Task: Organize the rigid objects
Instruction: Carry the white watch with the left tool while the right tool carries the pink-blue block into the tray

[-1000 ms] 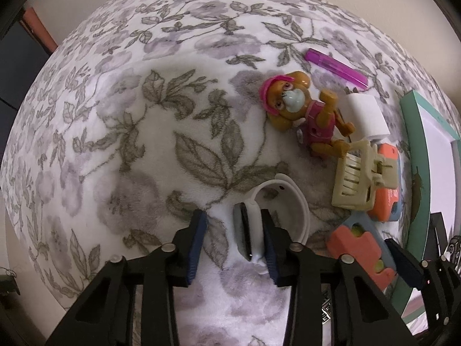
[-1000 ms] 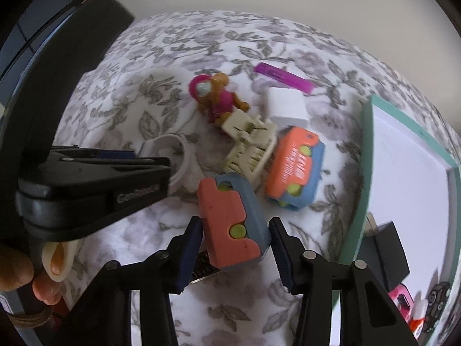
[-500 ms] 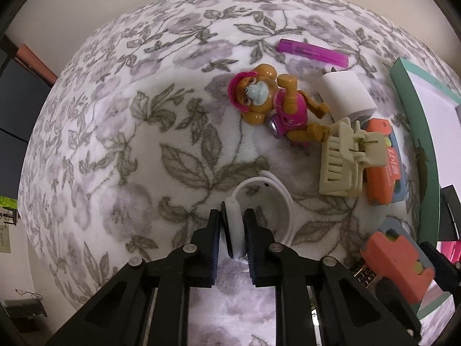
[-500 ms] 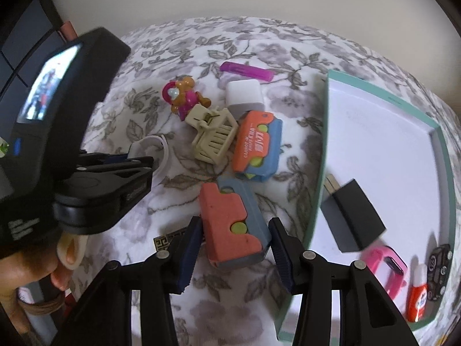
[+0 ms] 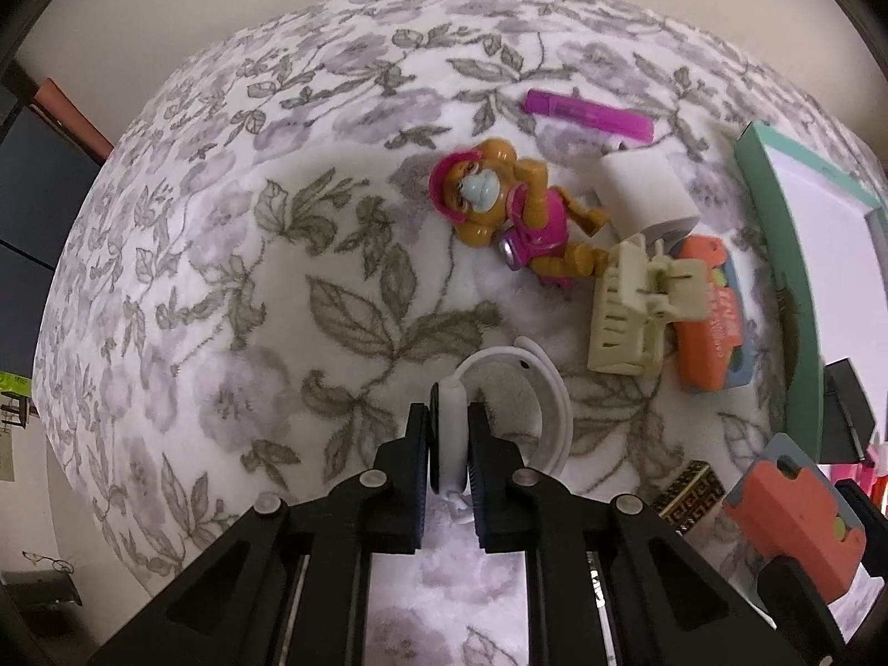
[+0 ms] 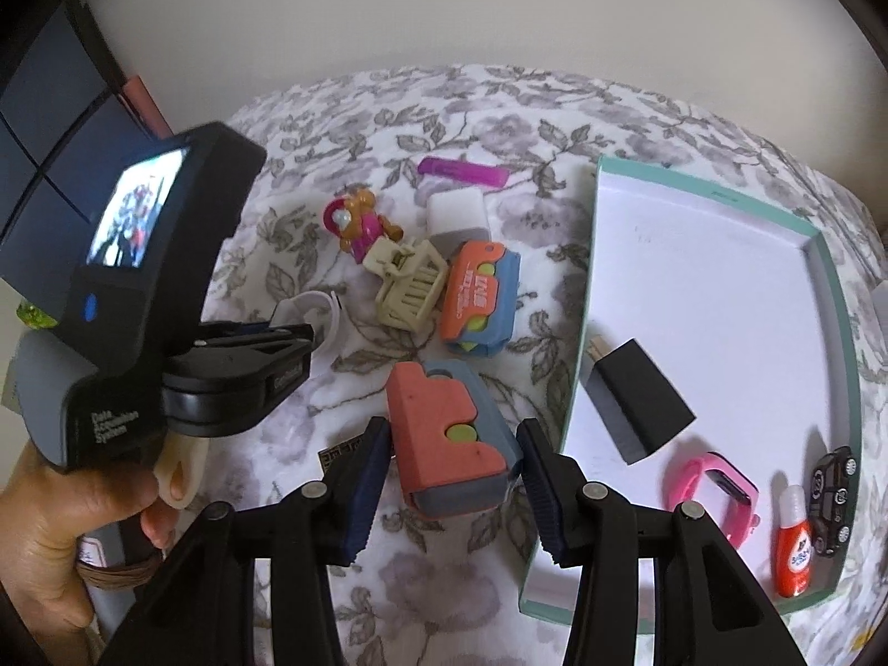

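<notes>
In the left wrist view, the left claw (image 5: 448, 447) is seen clamped on the face of a white watch (image 5: 452, 433), whose band loops over the floral bedspread (image 5: 222, 288), near a cream hair clip (image 5: 638, 311)

In the right wrist view, a coral and blue case (image 6: 449, 438) is gripped between the fingers of the right claw (image 6: 452, 477), just beside the teal tray (image 6: 849, 377), in which a black charger (image 6: 638, 405) lies
</notes>
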